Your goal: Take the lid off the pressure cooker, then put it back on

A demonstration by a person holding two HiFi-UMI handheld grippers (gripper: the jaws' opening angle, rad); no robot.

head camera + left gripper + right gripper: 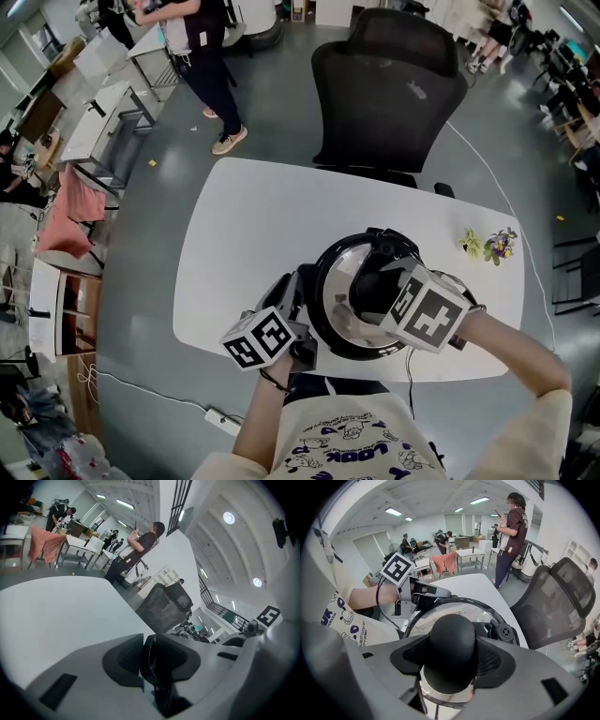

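Note:
A steel pressure cooker (325,305) stands near the front edge of the white table (244,234). Its shiny lid (440,613) sits on the pot, with a black vent valve (505,632) beside the round black knob (452,641). My right gripper (452,657) comes down from above and is shut on that knob, one pad pressing on each side; in the head view it (386,283) covers the lid's middle. My left gripper (298,314) is at the cooker's left side. Its jaws (151,663) pinch a thin black side handle (150,656) of the pot.
A black office chair (384,94) stands at the table's far side. A small bunch of flowers (492,246) lies at the right end. A person (202,56) stands beyond the table's left. A power strip (217,419) and cable lie on the floor at the near left.

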